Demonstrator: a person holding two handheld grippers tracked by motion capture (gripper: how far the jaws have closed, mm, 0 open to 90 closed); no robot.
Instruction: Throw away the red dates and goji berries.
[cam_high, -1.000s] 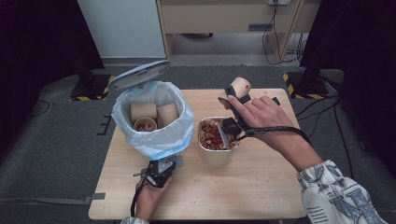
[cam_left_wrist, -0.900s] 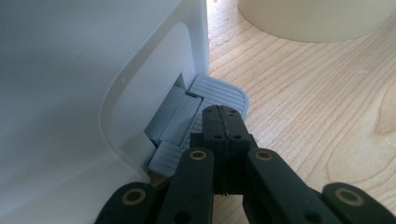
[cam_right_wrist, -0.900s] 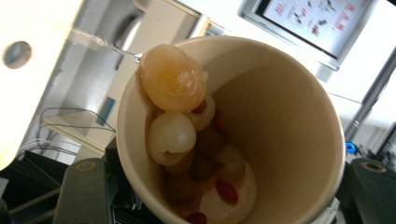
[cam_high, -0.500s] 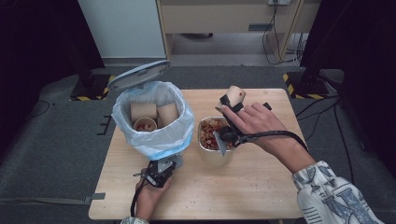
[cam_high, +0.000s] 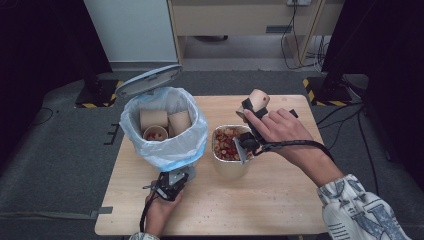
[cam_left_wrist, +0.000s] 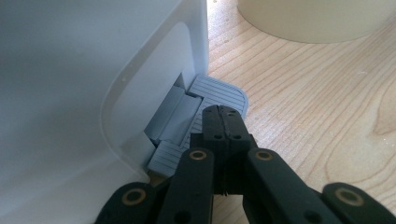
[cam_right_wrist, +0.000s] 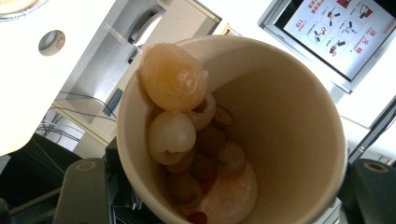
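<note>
The bin pedal (cam_left_wrist: 219, 95) is pressed by the closed, empty left gripper (cam_left_wrist: 223, 114); a paper cup (cam_right_wrist: 261, 130) of food, clamped in the right gripper (cam_high: 250, 111), is tilted for emptying.

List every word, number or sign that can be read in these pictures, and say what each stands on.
No text can be quoted.
Poster behind the paper cup, right gripper view: red characters at its top right beside small diagrams, too blurred to read.
Sleeve, high view: dark letter-like print on pale cloth, too small to make out.
Bin and bowl: no label visible.
</note>
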